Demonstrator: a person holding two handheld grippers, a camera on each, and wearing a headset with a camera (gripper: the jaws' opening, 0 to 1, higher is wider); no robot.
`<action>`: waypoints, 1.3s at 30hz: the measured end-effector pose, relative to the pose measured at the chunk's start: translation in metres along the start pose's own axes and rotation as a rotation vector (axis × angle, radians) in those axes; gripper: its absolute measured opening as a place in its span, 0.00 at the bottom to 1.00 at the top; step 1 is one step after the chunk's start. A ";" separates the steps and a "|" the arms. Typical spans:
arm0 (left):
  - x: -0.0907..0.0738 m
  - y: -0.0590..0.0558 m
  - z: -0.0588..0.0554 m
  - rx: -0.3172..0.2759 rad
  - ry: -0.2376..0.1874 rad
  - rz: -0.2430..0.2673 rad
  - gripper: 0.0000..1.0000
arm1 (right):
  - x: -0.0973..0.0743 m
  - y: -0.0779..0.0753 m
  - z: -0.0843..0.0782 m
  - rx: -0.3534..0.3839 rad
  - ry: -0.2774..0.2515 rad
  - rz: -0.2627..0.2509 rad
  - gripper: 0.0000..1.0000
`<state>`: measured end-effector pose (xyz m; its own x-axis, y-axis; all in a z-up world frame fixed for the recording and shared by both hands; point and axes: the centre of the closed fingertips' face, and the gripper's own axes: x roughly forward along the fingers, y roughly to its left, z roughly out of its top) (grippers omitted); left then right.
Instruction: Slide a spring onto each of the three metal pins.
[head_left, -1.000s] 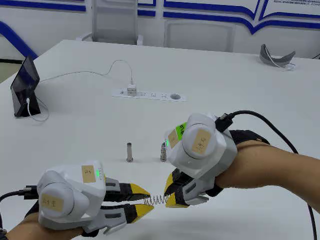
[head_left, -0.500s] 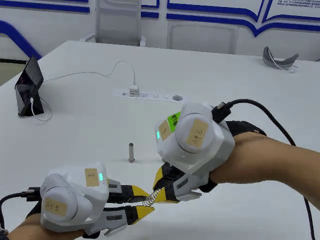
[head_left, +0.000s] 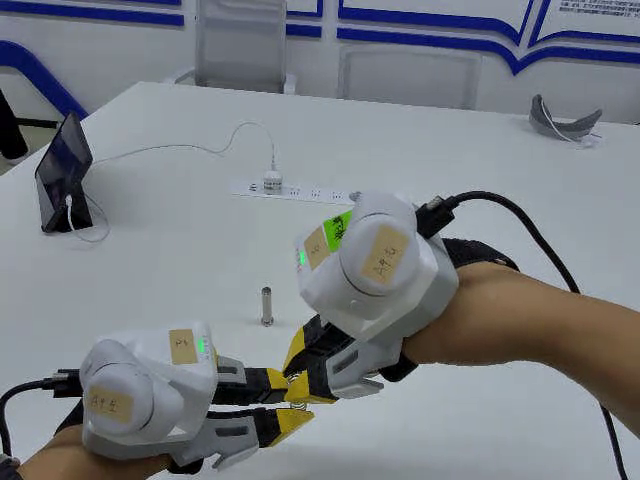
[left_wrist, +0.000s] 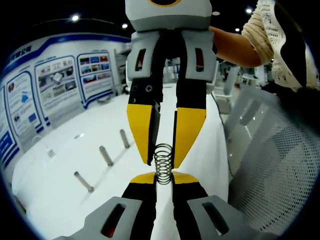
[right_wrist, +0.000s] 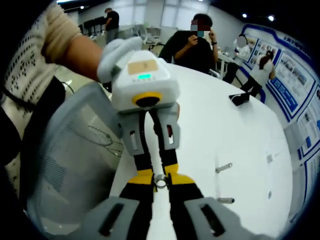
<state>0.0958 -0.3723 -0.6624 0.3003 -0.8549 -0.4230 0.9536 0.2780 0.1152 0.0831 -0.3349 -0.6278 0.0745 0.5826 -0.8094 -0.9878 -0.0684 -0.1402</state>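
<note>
Spanning left tool (left_wrist: 162, 179) to right tool (left_wrist: 162, 152): spring (left_wrist: 162, 164)

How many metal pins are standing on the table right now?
3, in a row left of the jaws in the left gripper view: nearest pin, middle pin, farthest pin.

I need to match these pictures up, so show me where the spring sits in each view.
Head view: spring low centre, mostly hidden between the yellow tips.
Left gripper view: spring at centre, upright between the yellow tips.
Right gripper view: spring low centre, seen end-on.
Shared landmark: the metal pins.
</note>
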 end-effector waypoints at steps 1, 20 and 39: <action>0.000 0.001 0.000 -0.006 -0.003 0.000 0.10 | 0.000 0.000 0.000 0.004 -0.005 0.002 0.13; -0.003 0.005 -0.003 -0.030 0.003 0.009 0.11 | 0.004 -0.006 -0.002 0.076 -0.069 -0.026 0.12; -0.010 0.018 -0.009 -0.088 -0.016 0.099 0.32 | 0.003 -0.019 0.000 0.111 -0.107 -0.028 0.12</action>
<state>0.1098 -0.3546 -0.6638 0.3936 -0.8283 -0.3987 0.9143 0.3979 0.0759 0.1024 -0.3318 -0.6279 0.0927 0.6667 -0.7396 -0.9950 0.0351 -0.0932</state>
